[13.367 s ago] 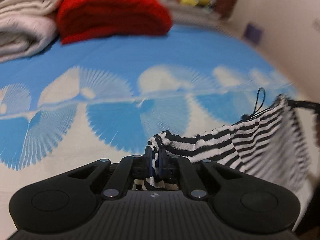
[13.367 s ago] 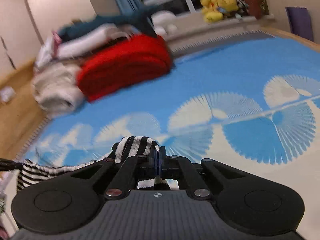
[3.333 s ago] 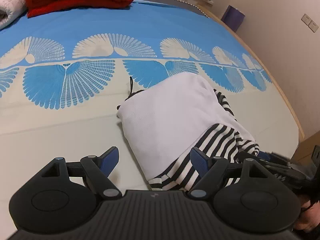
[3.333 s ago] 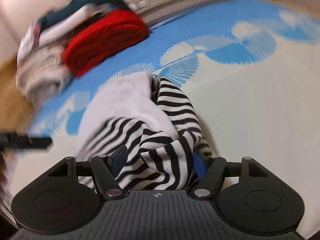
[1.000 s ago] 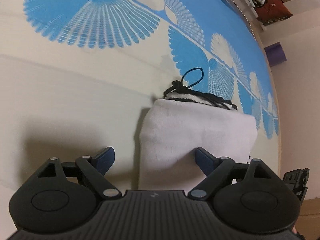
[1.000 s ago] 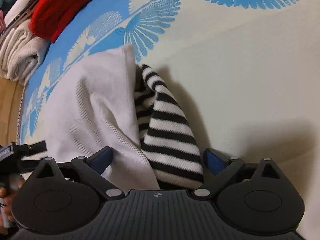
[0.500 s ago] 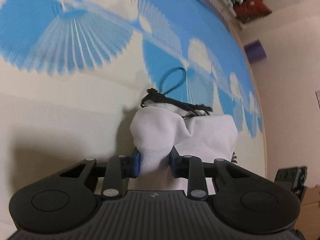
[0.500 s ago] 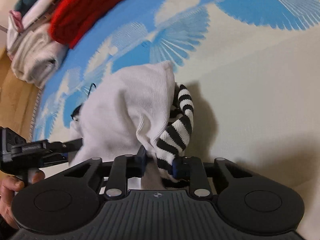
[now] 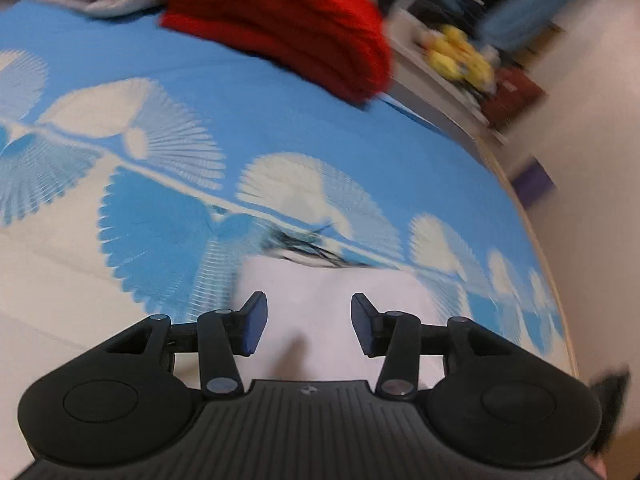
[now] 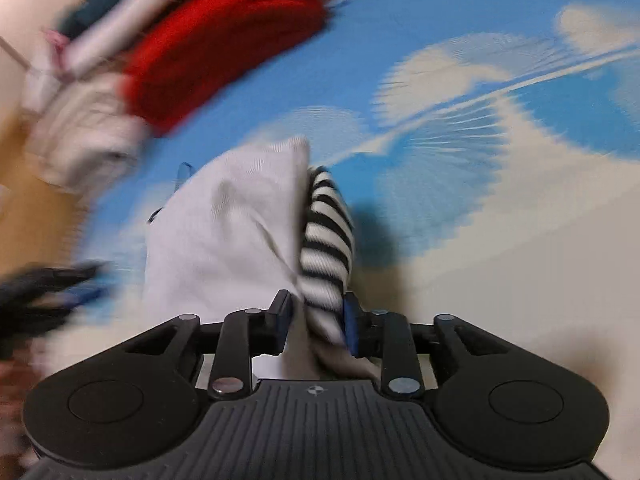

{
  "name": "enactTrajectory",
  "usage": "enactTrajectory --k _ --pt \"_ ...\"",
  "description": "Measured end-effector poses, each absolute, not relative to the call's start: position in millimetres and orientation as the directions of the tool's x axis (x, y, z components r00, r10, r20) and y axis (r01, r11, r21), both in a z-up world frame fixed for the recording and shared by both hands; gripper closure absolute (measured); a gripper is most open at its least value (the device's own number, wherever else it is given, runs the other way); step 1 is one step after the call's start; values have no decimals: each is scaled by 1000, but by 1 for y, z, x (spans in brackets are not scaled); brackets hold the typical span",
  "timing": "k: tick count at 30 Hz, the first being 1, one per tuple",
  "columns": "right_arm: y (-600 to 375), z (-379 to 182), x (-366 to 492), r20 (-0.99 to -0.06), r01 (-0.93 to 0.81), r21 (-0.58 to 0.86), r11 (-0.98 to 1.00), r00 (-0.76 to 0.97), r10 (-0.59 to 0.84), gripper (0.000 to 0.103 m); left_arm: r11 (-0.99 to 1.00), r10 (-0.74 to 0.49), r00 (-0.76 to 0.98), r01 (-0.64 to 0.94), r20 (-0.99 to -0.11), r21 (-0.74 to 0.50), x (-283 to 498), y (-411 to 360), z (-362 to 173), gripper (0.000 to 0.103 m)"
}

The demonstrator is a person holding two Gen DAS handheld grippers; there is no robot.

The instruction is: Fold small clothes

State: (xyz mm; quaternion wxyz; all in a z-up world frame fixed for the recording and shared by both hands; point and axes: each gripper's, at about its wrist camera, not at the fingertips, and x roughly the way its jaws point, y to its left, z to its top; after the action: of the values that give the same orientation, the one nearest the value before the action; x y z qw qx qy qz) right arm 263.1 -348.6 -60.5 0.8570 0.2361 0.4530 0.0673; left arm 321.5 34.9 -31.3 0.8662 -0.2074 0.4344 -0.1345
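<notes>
A small folded garment [image 9: 340, 284], white outside with a black-and-white striped layer [image 10: 326, 240], lies on the blue fan-patterned bedsheet [image 9: 120, 220]. Its black drawstring [image 9: 304, 246] shows at the far end. My left gripper [image 9: 308, 320] hovers over the near end of the white cloth; its jaws are opening and the pads stand clear of the cloth. My right gripper [image 10: 316, 320] has the striped fold and white edge between its pads; its jaws are opening while both pads still touch the cloth. The left gripper [image 10: 52, 284] appears as a dark blur in the right wrist view.
A folded red blanket [image 9: 280, 16] and pale blankets [image 10: 84, 132] are stacked at the far end of the bed. Yellow plush toys [image 9: 460, 56] sit on a ledge beyond. The wooden bed edge [image 9: 560, 320] runs along the right, close to a wall.
Half a second ago both grippers were pinched on the bundle. The left has let go and risen, its view tilting up. The right jaws have widened a little, cloth still between them.
</notes>
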Motion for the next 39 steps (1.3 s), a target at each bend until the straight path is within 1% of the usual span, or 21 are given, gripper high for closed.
enactTrajectory --k 1,3,5,7,8,9,11,13,16,18,21,23,26,28,30,31,32,33,35,37,39 --pt "-354 -60 262 -756 141 441 886 590 283 72 879 -438 577 113 -690 -464 315 28 -26 53" --pt "-364 -51 255 -720 159 468 869 638 271 72 885 -458 555 212 -695 -414 303 15 -19 53" --pt "-363 -36 248 -646 63 519 853 682 343 72 878 -477 507 303 -717 -370 290 3 -22 53" --pt "-352 -30 245 -620 -62 522 851 658 429 72 864 -484 443 376 -754 -334 280 -13 -34 57" --pt "-344 -31 244 -634 -110 500 859 629 450 72 864 -471 410 395 -781 -313 278 -21 -43 61" --pt "-335 -37 244 -671 -140 460 877 592 446 72 866 -446 366 407 -817 -290 276 -31 -56 69" --pt "-319 -62 246 -805 -141 318 938 483 345 72 873 -371 313 439 -874 -214 268 -51 -83 70" --pt "-318 -89 248 -884 -96 229 969 397 248 69 862 -332 344 490 -879 -134 257 -66 -85 70" --pt "-329 -86 248 -875 -37 266 963 409 258 69 869 -328 381 480 -864 -118 250 -66 -67 70" --pt "-329 -75 245 -853 -71 261 963 451 264 69 859 -345 400 498 -849 -115 244 -62 -57 70" --pt "-330 -84 246 -878 -79 233 969 413 244 69 841 -309 355 535 -882 -79 234 -64 -62 69" --pt "-331 -91 244 -894 -67 219 973 385 228 69 821 -228 342 571 -912 9 227 -73 -87 67" --pt "-326 -89 241 -892 -91 199 976 395 219 65 797 -183 404 594 -896 105 214 -87 -92 66" --pt "-327 -83 236 -892 -77 181 980 407 197 62 820 -178 438 561 -881 113 209 -86 -84 61" --pt "-330 -70 228 -879 -61 173 983 440 182 62 841 -171 456 529 -873 112 201 -79 -69 53" --pt "-333 -58 221 -865 -51 161 986 474 166 60 846 -155 487 514 -860 139 196 -74 -57 52" --pt "-338 -45 213 -848 -45 149 988 507 151 59 853 -136 529 493 -838 172 189 -70 -45 45" --pt "-342 -30 205 -823 -40 140 989 551 138 54 862 -121 570 466 -812 198 180 -66 -32 32" --pt "-349 1 186 -756 -27 145 989 642 128 43 893 -127 655 403 -745 202 157 -56 -4 13" --pt "-357 31 159 -656 -14 184 983 743 133 24 921 -158 703 359 -693 154 132 -47 15 9" --pt "-359 50 131 -580 -9 206 979 804 129 18 939 -160 733 319 -662 127 108 -46 24 3"
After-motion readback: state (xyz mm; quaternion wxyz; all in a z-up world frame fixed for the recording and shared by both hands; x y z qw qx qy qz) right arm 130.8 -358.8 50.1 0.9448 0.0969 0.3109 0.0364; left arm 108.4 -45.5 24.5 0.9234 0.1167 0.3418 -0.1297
